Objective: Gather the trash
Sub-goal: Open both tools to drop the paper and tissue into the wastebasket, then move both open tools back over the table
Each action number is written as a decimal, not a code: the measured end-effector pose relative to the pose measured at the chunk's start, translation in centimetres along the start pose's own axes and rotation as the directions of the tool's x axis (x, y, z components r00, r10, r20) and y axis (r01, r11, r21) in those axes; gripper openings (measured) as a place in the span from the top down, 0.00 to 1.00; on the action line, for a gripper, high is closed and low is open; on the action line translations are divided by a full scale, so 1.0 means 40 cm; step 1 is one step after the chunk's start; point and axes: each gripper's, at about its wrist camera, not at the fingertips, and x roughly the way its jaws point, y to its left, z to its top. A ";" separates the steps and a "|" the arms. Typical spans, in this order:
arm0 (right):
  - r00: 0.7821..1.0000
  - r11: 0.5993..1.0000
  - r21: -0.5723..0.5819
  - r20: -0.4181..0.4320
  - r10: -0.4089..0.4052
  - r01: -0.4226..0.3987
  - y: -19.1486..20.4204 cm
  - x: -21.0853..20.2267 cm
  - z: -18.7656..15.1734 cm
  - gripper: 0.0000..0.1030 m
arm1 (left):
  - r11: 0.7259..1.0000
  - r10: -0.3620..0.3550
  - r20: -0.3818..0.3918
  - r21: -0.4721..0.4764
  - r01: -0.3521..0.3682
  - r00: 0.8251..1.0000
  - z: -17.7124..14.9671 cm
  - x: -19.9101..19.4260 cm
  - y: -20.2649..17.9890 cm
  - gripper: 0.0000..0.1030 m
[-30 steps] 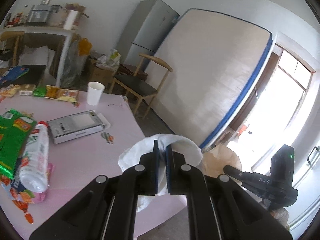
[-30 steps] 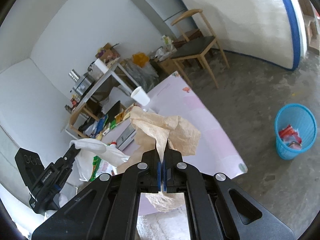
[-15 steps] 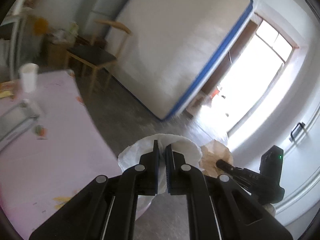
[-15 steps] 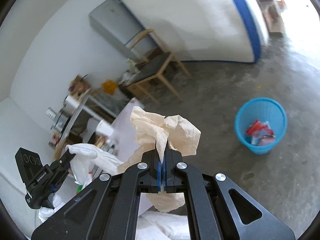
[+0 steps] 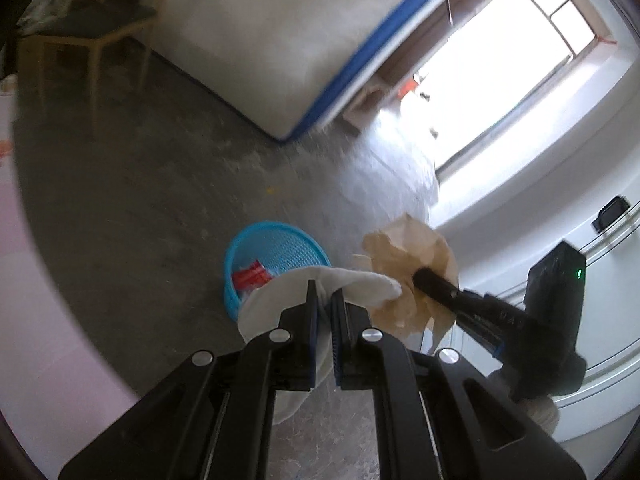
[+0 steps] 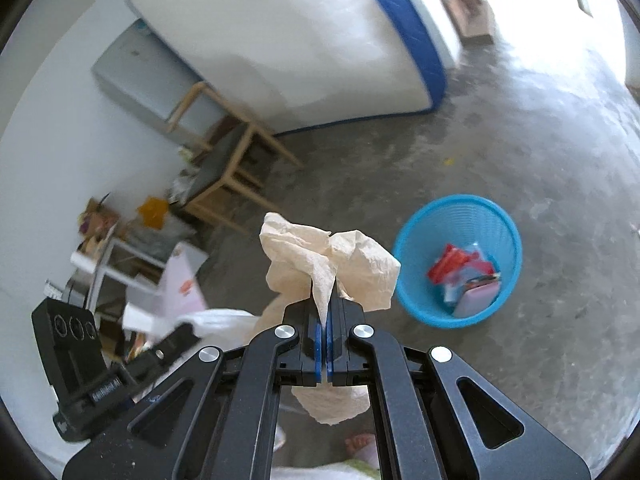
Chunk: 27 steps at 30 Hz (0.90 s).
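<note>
crumpled tan paper (image 6: 332, 264) clamped in right claw (image 6: 323, 320); white tissue (image 5: 280, 300) clamped in left claw (image 5: 324, 304). both held above concrete floor (image 6: 520, 128). blue basket (image 6: 460, 236) below, wrappers inside, nothing between. wooden chair (image 6: 228, 160), mattress (image 6: 280, 32) beyond.

The grey concrete floor (image 6: 500, 140) carries a blue basket (image 6: 424, 236) with wrappers inside, a wooden chair (image 6: 228, 168), and a mattress (image 6: 280, 40) apparently stood on edge.
</note>
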 end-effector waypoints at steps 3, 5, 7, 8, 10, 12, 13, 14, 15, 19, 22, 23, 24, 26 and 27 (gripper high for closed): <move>0.999 0.998 0.050 -0.003 -0.039 0.039 -0.061 0.042 0.052 1.00 | 1.000 0.003 -0.050 0.017 -0.002 0.999 0.023 0.116 -0.015 0.95; 0.998 0.996 0.067 -0.006 -0.056 0.056 -0.085 0.065 0.080 0.98 | 1.000 -0.026 -0.080 0.009 0.027 0.996 0.038 0.192 -0.028 0.94; 0.996 0.993 0.071 -0.026 -0.089 0.091 -0.120 0.110 0.111 0.94 | 0.999 -0.044 -0.090 0.013 0.045 0.995 0.050 0.257 -0.036 0.85; 0.993 0.991 0.072 -0.040 -0.107 0.110 -0.126 0.129 0.116 0.86 | 0.999 -0.051 -0.079 0.010 0.052 0.996 0.051 0.273 -0.038 0.80; 0.984 0.982 0.092 -0.083 -0.160 0.167 -0.162 0.182 0.121 0.64 | 0.998 -0.051 -0.036 -0.025 0.050 0.998 0.047 0.290 -0.028 0.58; 0.977 0.975 0.098 -0.104 -0.189 0.199 -0.183 0.210 0.107 0.62 | 0.997 -0.055 -0.033 -0.060 0.053 0.998 0.043 0.283 -0.011 0.57; 0.974 0.974 0.097 -0.115 -0.195 0.207 -0.192 0.218 0.097 0.62 | 0.996 -0.062 -0.035 -0.063 0.059 0.997 0.046 0.284 -0.012 0.56; 0.973 0.973 0.098 -0.119 -0.195 0.207 -0.195 0.220 0.091 0.62 | 0.996 -0.069 -0.030 -0.050 0.068 0.997 0.046 0.270 -0.013 0.55; 0.975 0.974 0.101 -0.119 -0.188 0.200 -0.200 0.218 0.078 0.62 | 0.997 -0.070 -0.013 -0.032 0.070 0.997 0.051 0.252 -0.015 0.53; 0.981 0.979 0.113 -0.108 -0.160 0.172 -0.204 0.188 0.048 0.61 | 0.996 -0.082 0.057 -0.017 0.083 0.995 0.059 0.159 -0.018 0.50; 0.988 0.986 0.096 -0.087 -0.129 0.137 -0.184 0.137 0.027 0.61 | 0.994 -0.105 0.105 -0.007 0.106 0.989 0.052 0.077 -0.028 0.49; 0.990 0.989 0.083 -0.079 -0.119 0.125 -0.175 0.121 0.026 0.60 | 0.994 -0.106 0.119 0.000 0.107 0.987 0.046 0.052 -0.033 0.49; 0.991 0.991 0.066 -0.071 -0.111 0.115 -0.160 0.101 0.019 0.60 | 0.994 -0.111 0.137 0.010 0.110 0.984 0.040 0.019 -0.039 0.47; 0.994 0.995 0.033 -0.055 -0.091 0.093 -0.139 0.058 0.007 0.57 | 0.994 -0.107 0.173 0.032 0.103 0.979 0.022 -0.053 -0.055 0.46; 0.996 0.997 0.007 -0.042 -0.073 0.073 -0.119 0.017 -0.007 0.56 | 0.994 -0.106 0.194 0.046 0.099 0.975 0.011 -0.091 -0.064 0.44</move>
